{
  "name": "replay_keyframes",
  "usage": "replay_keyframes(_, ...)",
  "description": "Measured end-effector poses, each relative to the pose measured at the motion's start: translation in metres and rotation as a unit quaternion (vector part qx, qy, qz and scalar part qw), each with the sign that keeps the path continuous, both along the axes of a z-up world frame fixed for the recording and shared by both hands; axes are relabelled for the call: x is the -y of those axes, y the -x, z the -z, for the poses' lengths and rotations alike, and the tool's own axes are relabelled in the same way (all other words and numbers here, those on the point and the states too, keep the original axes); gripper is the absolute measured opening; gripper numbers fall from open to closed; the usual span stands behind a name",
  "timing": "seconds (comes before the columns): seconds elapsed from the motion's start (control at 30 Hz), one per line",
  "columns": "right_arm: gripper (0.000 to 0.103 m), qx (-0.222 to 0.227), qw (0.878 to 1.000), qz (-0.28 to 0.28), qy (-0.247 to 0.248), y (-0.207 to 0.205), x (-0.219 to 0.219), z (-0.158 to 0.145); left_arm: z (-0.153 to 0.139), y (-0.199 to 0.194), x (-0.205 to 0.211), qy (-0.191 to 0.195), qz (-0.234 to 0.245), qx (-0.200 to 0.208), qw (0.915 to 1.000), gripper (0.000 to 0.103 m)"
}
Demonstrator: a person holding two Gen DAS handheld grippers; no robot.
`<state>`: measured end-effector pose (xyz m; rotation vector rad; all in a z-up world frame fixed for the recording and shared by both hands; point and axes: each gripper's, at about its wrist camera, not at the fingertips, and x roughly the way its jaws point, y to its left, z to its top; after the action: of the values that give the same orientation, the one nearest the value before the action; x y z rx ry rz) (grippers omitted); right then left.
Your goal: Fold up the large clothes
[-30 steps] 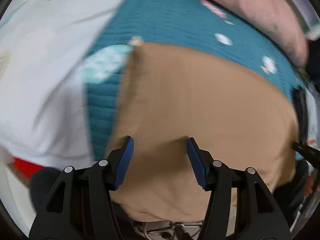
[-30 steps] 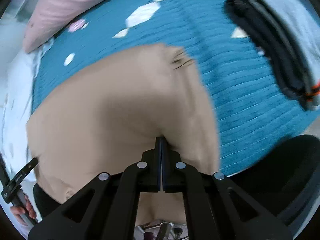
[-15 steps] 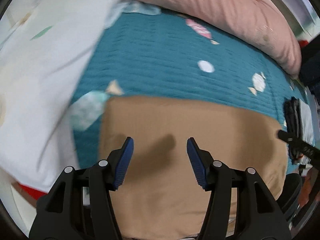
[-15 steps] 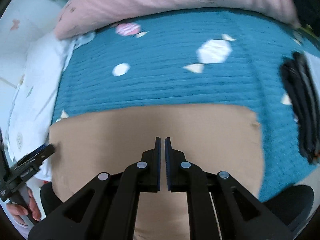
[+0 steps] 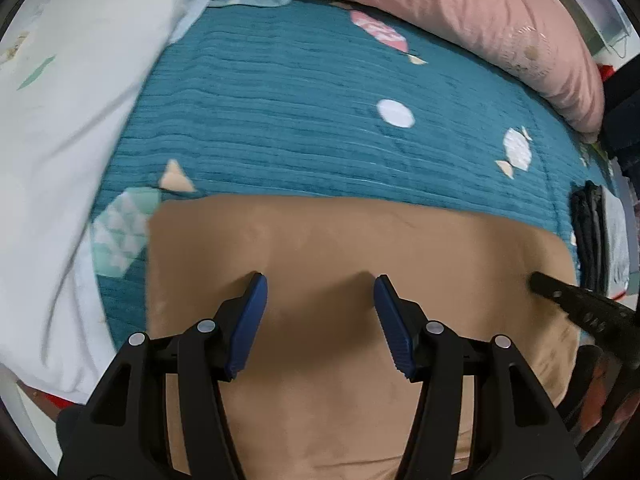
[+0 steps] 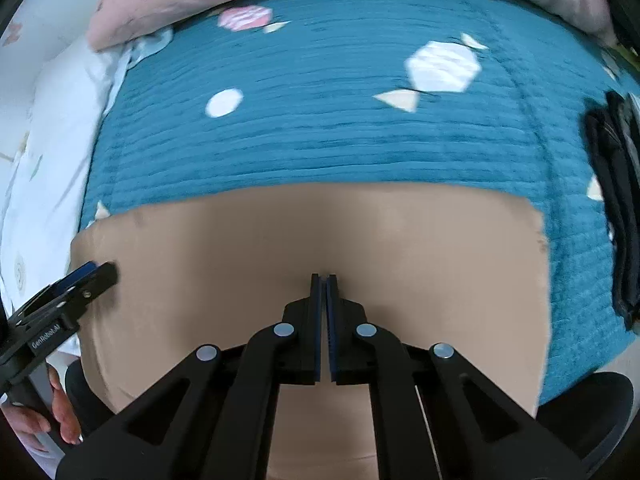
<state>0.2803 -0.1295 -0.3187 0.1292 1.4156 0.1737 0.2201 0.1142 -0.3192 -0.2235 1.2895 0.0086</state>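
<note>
A large tan garment (image 5: 360, 248) lies flat on the teal blanket (image 5: 300, 120), its far edge straight. My left gripper (image 5: 320, 284) hovers over the garment's left part, open, with nothing between its blue pads. Its tip (image 6: 100, 274) shows at the garment's left edge in the right wrist view. My right gripper (image 6: 324, 278) points down over the middle of the tan garment (image 6: 400, 240). Its jaws are closing, with only a sliver of gap, and no cloth is between them. Its black tip (image 5: 540, 280) shows near the garment's right edge in the left wrist view.
A pink pillow (image 5: 440, 8) lies along the far side of the blanket. White bedding (image 5: 60, 120) bulges at the left. A stack of dark folded clothes (image 6: 612, 200) sits at the right edge. A hand (image 6: 60, 412) holds the left gripper's handle.
The garment, earlier bunched and close under both grippers, now lies spread flat. Both grippers have pulled back towards its near side. The right jaws parted slightly, then came together again.
</note>
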Motion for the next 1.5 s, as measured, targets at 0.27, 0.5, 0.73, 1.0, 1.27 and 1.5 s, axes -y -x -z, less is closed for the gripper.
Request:
replay_keyframes(0.27,0.002,0.005,0.998,0.05,0.038,0.009,0.053,-0.004,-0.002,0.016,-0.039,-0.029,-0.039,0.0,0.9988,0.057)
replay_keyframes(0.5,0.0,-0.006,0.996,0.087,0.014,0.013,0.092,0.015,0.006,0.026,-0.075,-0.008,-0.091,-0.014,0.9957,0.064)
replay_keyframes(0.73,0.0,-0.014,0.996,0.085,0.015,0.012,0.092,0.033,0.029,0.023,-0.076,-0.016,-0.098,-0.038,0.9943,0.076)
replay_keyframes(1.0,0.004,-0.009,0.996,0.09,-0.002,0.017,0.097,0.013,0.014,0.028,-0.076,-0.034,-0.107,-0.036,0.993,0.076)
replay_keyframes(1.27,0.081,0.055,0.992,0.111,0.023,0.036,0.108,-0.033,-0.038,0.037,-0.059,-0.04,-0.094,0.015,0.9946,0.077)
replay_keyframes(1.5,0.088,0.045,0.989,0.14,-0.021,0.045,0.148,-0.021,-0.071,0.033,-0.014,-0.031,-0.053,0.048,0.9969,0.081)
